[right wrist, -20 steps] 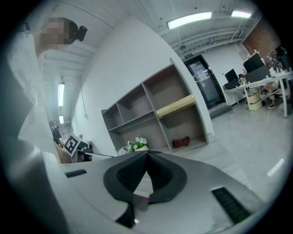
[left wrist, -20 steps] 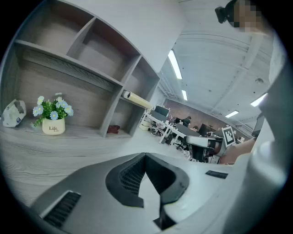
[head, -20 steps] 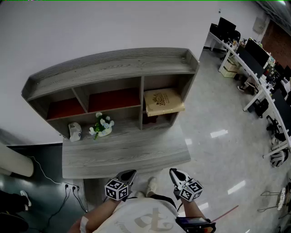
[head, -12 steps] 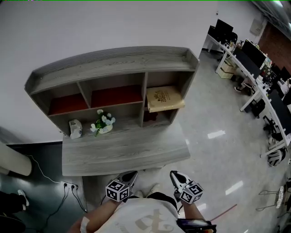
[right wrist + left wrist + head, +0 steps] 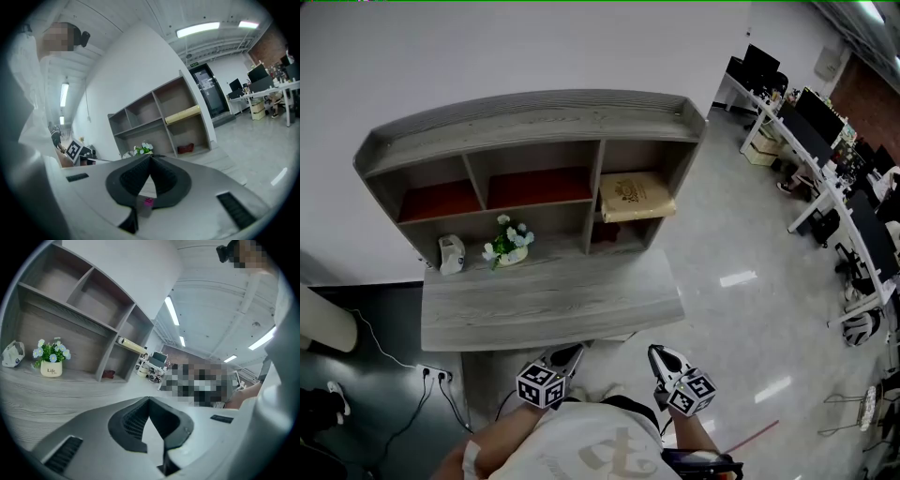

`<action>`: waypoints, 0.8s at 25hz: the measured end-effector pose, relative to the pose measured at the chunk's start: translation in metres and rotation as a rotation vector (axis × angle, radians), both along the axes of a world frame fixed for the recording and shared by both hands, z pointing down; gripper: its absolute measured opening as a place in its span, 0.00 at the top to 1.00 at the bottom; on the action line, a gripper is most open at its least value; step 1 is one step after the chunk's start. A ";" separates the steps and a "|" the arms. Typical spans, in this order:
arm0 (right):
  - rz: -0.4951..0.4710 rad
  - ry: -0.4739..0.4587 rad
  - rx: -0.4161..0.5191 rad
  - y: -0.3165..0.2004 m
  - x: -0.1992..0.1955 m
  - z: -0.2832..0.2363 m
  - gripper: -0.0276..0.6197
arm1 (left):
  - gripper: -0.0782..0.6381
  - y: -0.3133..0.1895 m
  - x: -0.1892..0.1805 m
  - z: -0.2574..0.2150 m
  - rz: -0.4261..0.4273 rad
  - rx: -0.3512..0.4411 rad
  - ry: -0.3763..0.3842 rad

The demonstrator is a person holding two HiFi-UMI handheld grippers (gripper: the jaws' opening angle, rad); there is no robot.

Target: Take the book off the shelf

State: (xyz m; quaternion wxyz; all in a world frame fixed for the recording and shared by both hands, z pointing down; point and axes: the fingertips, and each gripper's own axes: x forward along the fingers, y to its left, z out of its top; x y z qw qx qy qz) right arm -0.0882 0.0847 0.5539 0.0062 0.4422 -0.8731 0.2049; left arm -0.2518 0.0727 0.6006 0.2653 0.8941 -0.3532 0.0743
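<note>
**Reaching for an overhanging book with both tongs shut**

Lying flat on the middle board of the shelf's [image 5: 534,111] right-hand column, the tan book [image 5: 636,197] juts out past the front of its compartment. The left tongs [image 5: 567,354] and right tongs [image 5: 661,356] hang close to the person's body, near the front edge of the grey surface [image 5: 553,305] and well apart from the book. Each gripper view shows the jaws meeting at their tips with nothing between them, so both tongs are closed and empty.

The book looks thick and stiff-covered, probably a hardback of some weight, and its smooth cover could slide between the pads. The overhanging front edge seems the best place to take hold, one jaw above and one below, pushed well in so the far end does not sag as the book leaves the board. A second pair of tongs on the other front corner would steady it.

Only the head view shows the cover, with its dark emblem, and how far the book stands proud. The left gripper view shows the book [image 5: 131,347] edge-on as a pale slab, with a small dark red thing [image 5: 108,375] in the compartment beneath. The right gripper view shows the book's [image 5: 183,114] thickness from the front.
</note>
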 end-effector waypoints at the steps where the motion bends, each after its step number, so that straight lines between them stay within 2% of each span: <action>1: 0.001 -0.003 -0.004 0.004 0.002 0.001 0.95 | 0.89 0.003 0.002 0.000 0.006 0.000 0.000; 11: -0.001 0.013 0.007 0.015 0.009 0.006 0.95 | 0.89 0.006 0.008 -0.001 0.007 0.007 0.003; 20: 0.070 0.033 -0.041 0.012 0.016 0.020 0.95 | 0.89 0.013 0.004 0.003 0.024 -0.009 -0.005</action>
